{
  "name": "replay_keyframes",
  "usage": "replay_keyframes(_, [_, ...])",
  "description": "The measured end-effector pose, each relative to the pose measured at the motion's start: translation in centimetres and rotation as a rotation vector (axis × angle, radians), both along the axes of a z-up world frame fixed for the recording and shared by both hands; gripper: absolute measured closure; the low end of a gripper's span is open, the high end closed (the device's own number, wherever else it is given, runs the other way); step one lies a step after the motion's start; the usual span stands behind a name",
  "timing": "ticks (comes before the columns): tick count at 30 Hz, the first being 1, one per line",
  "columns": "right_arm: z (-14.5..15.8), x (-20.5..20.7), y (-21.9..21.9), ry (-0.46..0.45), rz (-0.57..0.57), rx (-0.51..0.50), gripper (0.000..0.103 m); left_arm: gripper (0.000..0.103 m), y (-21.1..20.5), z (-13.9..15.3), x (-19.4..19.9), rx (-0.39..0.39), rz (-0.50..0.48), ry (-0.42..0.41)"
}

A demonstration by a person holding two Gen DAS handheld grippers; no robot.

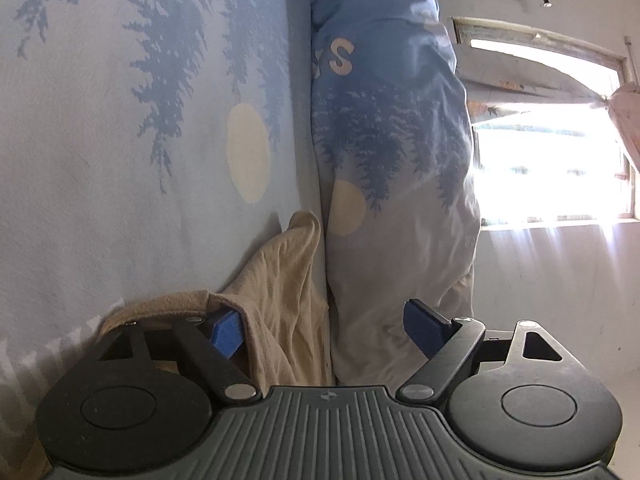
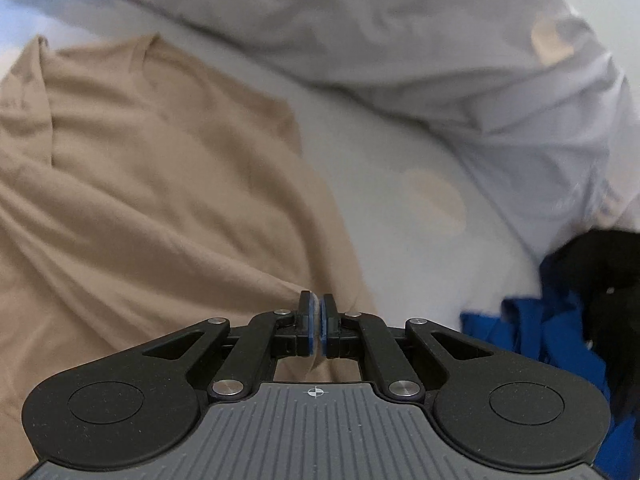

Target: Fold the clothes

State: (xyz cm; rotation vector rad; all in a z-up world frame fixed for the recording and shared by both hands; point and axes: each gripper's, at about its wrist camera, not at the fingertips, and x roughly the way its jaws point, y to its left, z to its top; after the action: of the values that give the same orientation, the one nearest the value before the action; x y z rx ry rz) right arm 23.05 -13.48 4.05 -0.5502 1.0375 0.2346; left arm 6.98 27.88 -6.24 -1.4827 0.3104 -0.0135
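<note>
A beige shirt (image 2: 160,180) lies spread and creased on the pale blue bed sheet (image 2: 400,140). My right gripper (image 2: 318,300) is shut on the shirt's near edge, and the creases run in toward its fingertips. In the left wrist view the camera is rolled sideways. A bunched part of the beige shirt (image 1: 280,300) lies there between the wide-apart fingers of my left gripper (image 1: 320,316). Cloth drapes over the left finger's blue pad (image 1: 226,334), while the other pad (image 1: 420,322) stands bare and away from the cloth.
A rolled duvet (image 1: 392,140) with a tree print lies along the sheet (image 1: 120,160) beside the shirt, the duvet (image 2: 400,40) sitting beyond it in the right wrist view. A bright window (image 1: 552,160) is behind. A blue garment (image 2: 540,328) and a black one (image 2: 612,280) lie at the right.
</note>
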Motion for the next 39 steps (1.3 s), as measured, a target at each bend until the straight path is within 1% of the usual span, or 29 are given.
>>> replay_keyframes(2, [0.0, 0.3, 0.3, -0.009, 0.005, -0.001, 0.099, 0.017, -0.1, -0.1, 0.0, 0.004, 0.005, -0.002])
replay_keyframes(3, [-0.7, 0.6, 0.5, 0.019, 0.006, -0.021, 0.099, 0.017, -0.1, 0.0, 0.0, 0.011, 0.004, -0.001])
replay_keyframes(4, [-1.5, 0.9, 0.7, 0.05, 0.007, -0.043, 0.096, 0.018, -0.2, 0.0, 0.1, 0.023, 0.001, 0.003])
replay_keyframes(6, [-2.2, 1.7, 0.9, 0.117, 0.014, -0.107, 0.088, 0.018, -0.4, 0.2, 0.2, 0.044, -0.005, 0.008])
replay_keyframes(7, [-1.6, 1.8, 0.8, 0.1, 0.005, -0.113, 0.077, 0.018, -0.4, 0.2, 0.2, 0.049, -0.007, 0.01])
replay_keyframes(8, [-0.5, 1.7, 0.4, 0.063, -0.015, -0.091, 0.06, 0.018, -0.4, 0.2, 0.2, 0.048, -0.008, 0.01])
replay_keyframes(9, [0.8, 1.7, -0.1, 0.021, -0.044, -0.06, 0.052, 0.018, -0.4, 0.2, 0.2, 0.046, -0.009, 0.011])
replay_keyframes(10, [2.2, 1.7, -0.5, -0.029, -0.078, -0.033, 0.041, 0.018, -0.4, 0.1, 0.2, 0.044, -0.011, 0.012])
replay_keyframes(12, [4.1, 1.6, -0.1, -0.096, -0.113, 0.029, 0.04, 0.018, -0.3, 0.1, 0.1, 0.043, -0.012, 0.012])
replay_keyframes(13, [4.8, 1.4, 0.8, -0.103, -0.082, 0.076, 0.04, 0.018, -0.3, 0.1, 0.1, 0.043, -0.013, 0.011])
replay_keyframes(15, [5.6, 1.0, 4.3, -0.107, 0.025, 0.18, 0.04, 0.018, -0.3, 0.1, 0.1, 0.042, -0.014, 0.009])
replay_keyframes(18, [4.7, 1.2, 11.2, -0.056, 0.168, 0.342, 0.041, 0.018, -0.3, 0.1, 0.0, 0.039, -0.014, 0.006])
replay_keyframes(19, [4.1, 1.5, 13.7, -0.028, 0.217, 0.375, 0.043, 0.018, -0.3, 0.0, 0.0, 0.036, -0.014, 0.005])
replay_keyframes(20, [3.3, 1.7, 16.0, -0.002, 0.259, 0.392, 0.045, 0.018, -0.2, 0.0, 0.0, 0.033, -0.013, 0.004])
replay_keyframes(22, [1.4, 2.4, 20.2, 0.066, 0.325, 0.409, 0.054, 0.018, -0.2, 0.0, 0.0, 0.028, -0.014, 0.004])
replay_keyframes(24, [-0.2, 3.0, 23.3, 0.117, 0.357, 0.394, 0.056, 0.018, -0.2, 0.0, 0.0, 0.025, -0.015, 0.004])
replay_keyframes(28, [-2.7, 3.6, 26.1, 0.177, 0.403, 0.368, 0.059, 0.018, 0.0, -0.1, 0.0, 0.014, -0.019, 0.001])
replay_keyframes(30, [-3.4, 3.7, 26.5, 0.185, 0.418, 0.368, 0.068, 0.018, 0.0, -0.2, -0.1, 0.008, -0.022, -0.002])
replay_keyframes(31, [-3.5, 3.8, 26.7, 0.179, 0.431, 0.362, 0.088, 0.018, 0.1, -0.3, -0.1, 0.004, -0.023, -0.003])
replay_keyframes(32, [-3.5, 3.9, 27.0, 0.172, 0.446, 0.355, 0.1, 0.018, 0.1, -0.3, -0.1, 0.001, -0.023, -0.004])
replay_keyframes(35, [-3.1, 3.9, 27.7, 0.135, 0.491, 0.319, 0.101, 0.018, 0.1, -0.4, -0.1, -0.004, -0.024, -0.005])
replay_keyframes(39, [-1.6, 4.5, 29.4, 0.072, 0.534, 0.261, 0.101, 0.018, 0.0, -0.4, -0.2, -0.002, -0.024, -0.005])
